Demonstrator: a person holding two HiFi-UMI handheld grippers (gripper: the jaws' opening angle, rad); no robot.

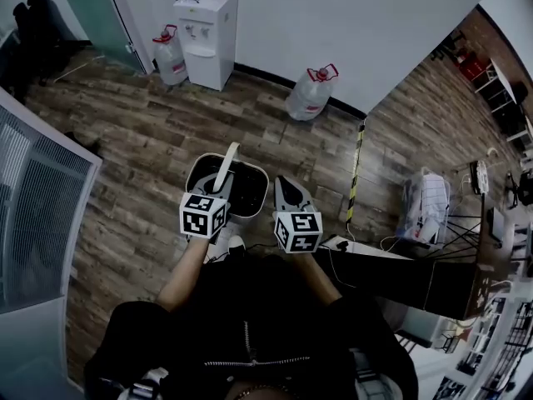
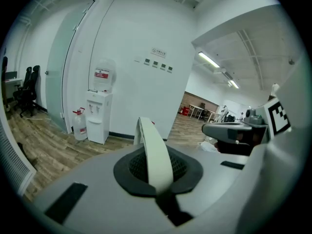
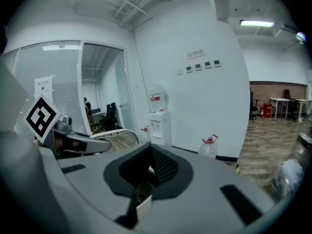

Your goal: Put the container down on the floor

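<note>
Left hand-held gripper (image 2: 161, 191) clenched on the pale strap handle (image 2: 155, 152) of a white container (image 1: 260, 200), over wooden floor (image 1: 141, 157), right hand-held gripper (image 3: 140, 191) closed, empty, just beside

We see a floor (image 1: 133, 148) of dark wooden planks. A white water cooler (image 1: 206, 36) stands on it against the far wall. One water jug (image 1: 171, 57) sits just beside the cooler on its left, and a second jug (image 1: 310, 92) rests further right along the same wall. To the right a yellow-and-black striped strip (image 1: 358, 169) crosses the boards; we cannot tell whether it lies flat. A pale bag (image 1: 425, 207) sits near it. Dark office chairs (image 1: 37, 23) stand in the far left corner.
</note>
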